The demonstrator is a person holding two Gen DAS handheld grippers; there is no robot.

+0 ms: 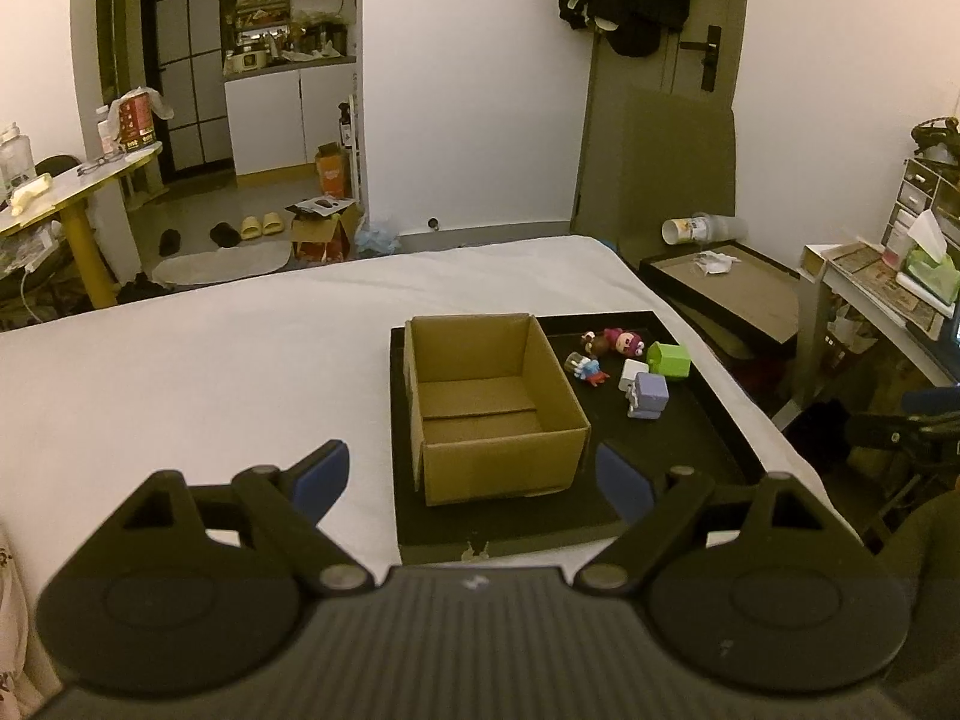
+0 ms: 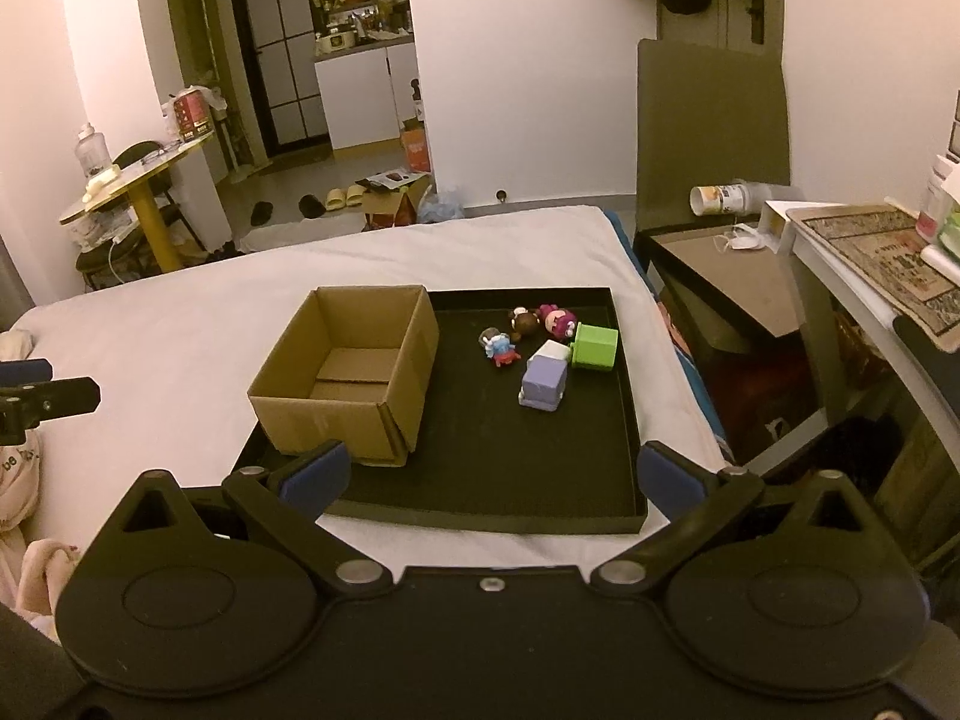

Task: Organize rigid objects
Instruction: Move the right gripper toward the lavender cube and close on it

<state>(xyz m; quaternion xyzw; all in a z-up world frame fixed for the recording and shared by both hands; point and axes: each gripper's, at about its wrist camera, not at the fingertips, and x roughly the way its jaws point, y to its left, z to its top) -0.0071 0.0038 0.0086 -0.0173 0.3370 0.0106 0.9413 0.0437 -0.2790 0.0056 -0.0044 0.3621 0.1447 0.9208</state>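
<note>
Toys [image 2: 543, 348] well beyond open jaws

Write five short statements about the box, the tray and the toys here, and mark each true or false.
1. The open brown cardboard box is empty. True.
2. The box stands on the shallow black tray. True.
3. The green cube toy lies inside the box. False: it lies on the tray beside the box.
4. The left gripper is shut on the lilac block toy. False: its jaws stand open and hold nothing.
5. The pink round-headed figure lies close to the green cube toy. True.
</note>
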